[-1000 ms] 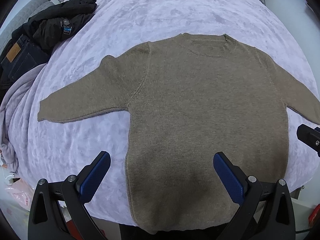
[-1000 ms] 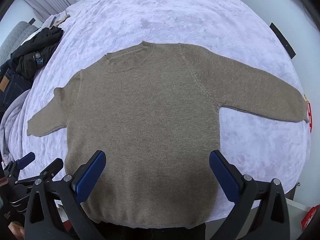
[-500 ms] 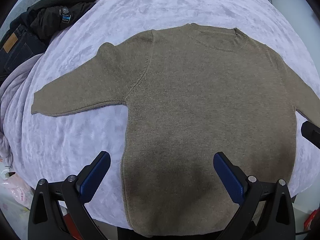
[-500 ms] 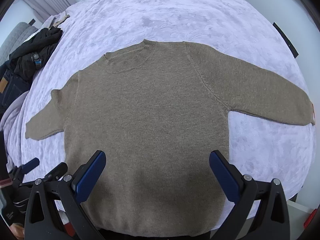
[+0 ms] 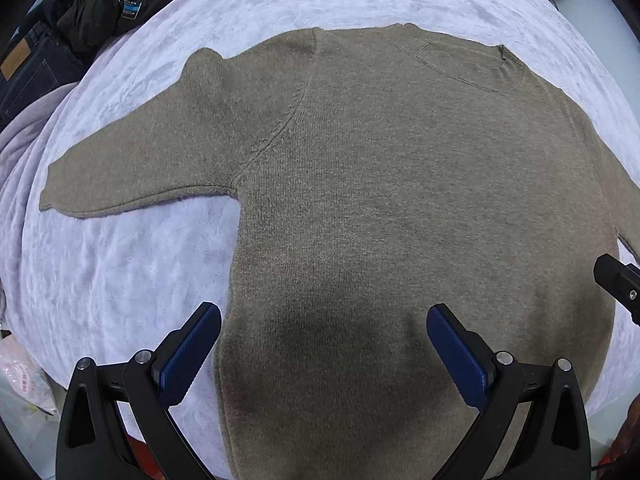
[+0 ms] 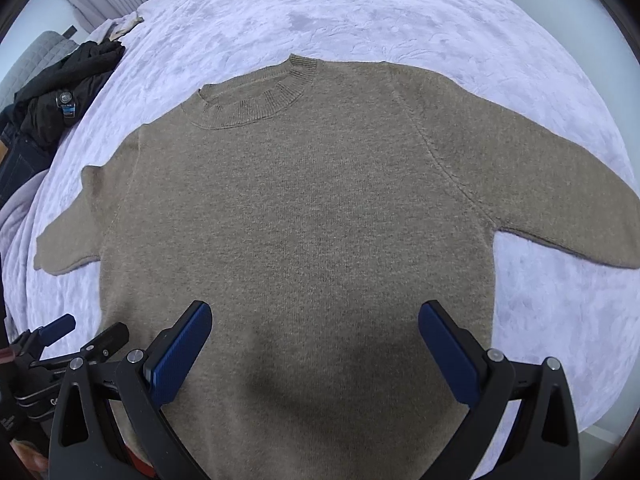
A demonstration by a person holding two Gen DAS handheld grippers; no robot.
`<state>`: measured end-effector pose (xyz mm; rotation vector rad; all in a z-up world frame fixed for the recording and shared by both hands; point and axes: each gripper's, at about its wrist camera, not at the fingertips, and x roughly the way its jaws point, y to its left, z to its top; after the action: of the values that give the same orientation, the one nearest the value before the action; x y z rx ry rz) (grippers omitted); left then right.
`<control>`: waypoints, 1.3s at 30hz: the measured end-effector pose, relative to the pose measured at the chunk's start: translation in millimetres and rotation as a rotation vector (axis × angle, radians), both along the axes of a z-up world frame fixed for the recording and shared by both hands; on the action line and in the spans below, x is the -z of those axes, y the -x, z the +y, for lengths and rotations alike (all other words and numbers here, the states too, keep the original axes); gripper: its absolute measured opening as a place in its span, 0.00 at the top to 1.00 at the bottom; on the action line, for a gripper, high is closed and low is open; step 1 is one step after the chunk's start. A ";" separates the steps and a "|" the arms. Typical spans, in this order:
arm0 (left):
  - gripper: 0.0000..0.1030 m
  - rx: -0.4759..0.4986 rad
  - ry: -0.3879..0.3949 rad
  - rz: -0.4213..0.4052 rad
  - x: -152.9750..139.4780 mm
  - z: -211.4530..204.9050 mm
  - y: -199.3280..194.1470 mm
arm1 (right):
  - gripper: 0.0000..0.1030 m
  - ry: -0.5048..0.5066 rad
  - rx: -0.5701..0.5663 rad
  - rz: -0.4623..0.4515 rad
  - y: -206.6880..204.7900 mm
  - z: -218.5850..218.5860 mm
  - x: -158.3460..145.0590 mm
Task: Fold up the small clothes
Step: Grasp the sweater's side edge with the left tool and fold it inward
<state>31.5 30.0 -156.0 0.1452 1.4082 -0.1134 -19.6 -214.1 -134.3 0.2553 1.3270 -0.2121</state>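
A small brown knit sweater [image 5: 400, 200] lies flat, front up, on a lavender bedspread [image 5: 120, 272], both sleeves spread out. It also shows in the right wrist view [image 6: 312, 220], collar at the far side. My left gripper [image 5: 324, 348] is open and empty, hovering over the sweater's lower left body near the hem. My right gripper [image 6: 316, 344] is open and empty over the lower right body. The left sleeve [image 5: 132, 176] points left; the right sleeve [image 6: 560, 208] points right.
A pile of dark clothes and jeans [image 5: 80, 16] lies at the bed's far left edge, also seen in the right wrist view [image 6: 52, 104]. A pink plastic bag [image 5: 20, 380] sits off the bed's near left. The left gripper's body [image 6: 52, 344] shows at lower left.
Both grippers have moved lower and closer to the sweater, so it fills more of each view. Both stay open. The sweater has not moved.
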 end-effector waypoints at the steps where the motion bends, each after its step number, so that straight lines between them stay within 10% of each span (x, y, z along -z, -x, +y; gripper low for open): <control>1: 0.00 -0.004 0.002 0.001 3.8 1.0 -0.4 | 0.00 0.004 -0.004 -0.007 0.3 -0.2 2.5; 9: 0.00 -0.095 0.043 -0.063 11.2 32.5 -16.4 | 0.00 -0.010 -0.046 -0.011 -6.1 7.4 17.4; 18: 0.00 -0.491 0.261 -0.236 14.1 224.4 -83.8 | 0.06 -0.246 -0.138 -0.076 -27.7 51.7 19.4; 23: 0.00 -0.622 0.461 -0.198 42.2 301.0 -105.2 | 0.06 -0.284 -0.182 -0.054 -35.9 82.7 28.9; 32: 0.03 -0.672 0.567 -0.266 64.0 306.4 -126.5 | 0.06 -0.301 -0.260 -0.006 -42.9 124.2 46.4; 36: 0.85 -0.643 0.516 -0.276 62.5 303.8 -132.9 | 0.06 -0.301 -0.290 -0.009 -42.7 132.9 42.2; 39: 0.88 -0.644 0.500 -0.294 56.6 305.1 -130.9 | 0.06 -0.301 -0.302 -0.019 -42.0 134.1 38.9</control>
<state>162.5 335.1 -212.6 -0.6785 1.0397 0.0902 22.4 -79.9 -173.2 0.3046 1.3588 0.2457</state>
